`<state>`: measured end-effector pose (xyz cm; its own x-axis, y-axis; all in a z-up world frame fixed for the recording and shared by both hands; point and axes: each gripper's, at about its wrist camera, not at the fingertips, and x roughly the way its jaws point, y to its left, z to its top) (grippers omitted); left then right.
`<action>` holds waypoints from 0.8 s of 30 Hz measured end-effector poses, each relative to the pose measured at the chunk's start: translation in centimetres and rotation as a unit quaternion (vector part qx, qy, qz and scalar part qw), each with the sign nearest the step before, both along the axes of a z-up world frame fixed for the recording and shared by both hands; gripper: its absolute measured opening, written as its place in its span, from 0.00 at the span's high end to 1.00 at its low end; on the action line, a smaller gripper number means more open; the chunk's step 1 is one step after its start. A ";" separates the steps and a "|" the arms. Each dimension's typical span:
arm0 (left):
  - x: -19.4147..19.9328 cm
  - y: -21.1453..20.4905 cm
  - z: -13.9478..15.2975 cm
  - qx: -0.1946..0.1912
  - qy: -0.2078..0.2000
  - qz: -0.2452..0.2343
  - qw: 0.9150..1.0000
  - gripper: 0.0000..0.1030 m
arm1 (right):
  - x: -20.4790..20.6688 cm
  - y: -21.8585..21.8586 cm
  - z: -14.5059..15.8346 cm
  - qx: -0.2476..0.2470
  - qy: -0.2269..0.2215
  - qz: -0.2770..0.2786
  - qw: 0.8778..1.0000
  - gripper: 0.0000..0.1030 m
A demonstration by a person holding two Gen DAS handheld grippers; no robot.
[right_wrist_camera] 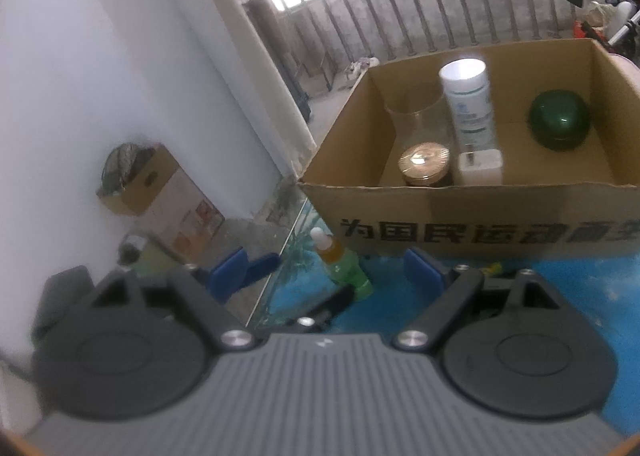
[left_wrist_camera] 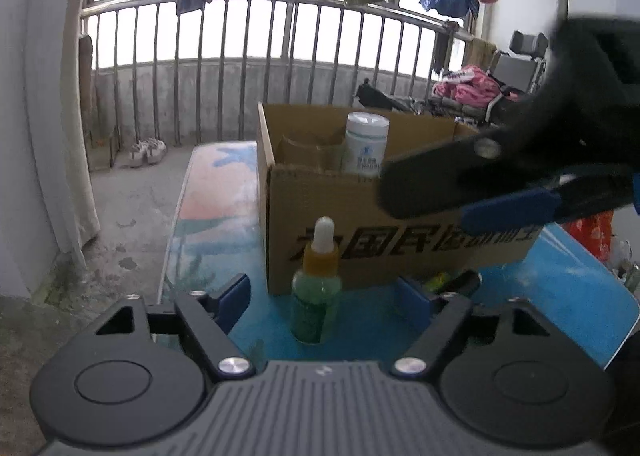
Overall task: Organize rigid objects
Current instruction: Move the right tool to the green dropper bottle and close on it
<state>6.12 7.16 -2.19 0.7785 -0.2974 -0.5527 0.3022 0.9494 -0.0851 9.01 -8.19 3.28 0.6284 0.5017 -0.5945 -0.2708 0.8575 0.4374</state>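
Dropper bottle (left_wrist_camera: pixel 316 288) stands upright on the blue table (left_wrist_camera: pixel 560 296) in the left wrist view, right between the spread jaws of the left gripper (left_wrist_camera: pixel 323 298) and not yet touched by either blue pad. It has a white rubber teat, an amber collar and a clear green body. Just beyond it rises the cardboard box (left_wrist_camera: pixel 360 224), with a white bottle (left_wrist_camera: pixel 366 144) poking above its rim. The right gripper (left_wrist_camera: pixel 460 200) crosses in from the right, ahead of and above the left one, blurred, jaws apart and nothing in them. A small dark object with a yellow-green bit (left_wrist_camera: pixel 452 280) lies at the foot of the box, past the right-hand pad; too blurred to name.

From the right wrist view, the right gripper (right_wrist_camera: pixel 332 272) is wide open and empty. The dropper bottle (right_wrist_camera: pixel 340 264) sits ahead between its pads, with the left gripper's blue fingertips (right_wrist_camera: pixel 244 272) flanking it. Beyond, the box (right_wrist_camera: pixel 480 212) already holds a clear glass (right_wrist_camera: pixel 416 116), a gold-lidded jar (right_wrist_camera: pixel 424 162), the white bottle (right_wrist_camera: pixel 470 104), a small white block (right_wrist_camera: pixel 480 166) and a dark green round object (right_wrist_camera: pixel 560 120).

So most packing looks done; the dropper bottle, and probably the small item by the box, remain.
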 end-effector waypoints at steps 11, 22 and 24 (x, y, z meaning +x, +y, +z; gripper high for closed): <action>1.9 0.1 -2.9 0.001 0.032 -0.029 0.999 0.45 | 3.2 3.9 -2.1 -0.060 -0.013 0.028 0.998 0.54; 2.7 0.3 -3.8 -0.001 0.040 -0.032 0.999 0.65 | 4.8 5.6 -3.3 -0.098 -0.028 0.041 0.994 0.72; 2.7 0.4 -3.8 -0.002 0.038 -0.033 0.999 0.65 | 4.9 5.8 -3.4 -0.105 -0.030 0.043 0.993 0.77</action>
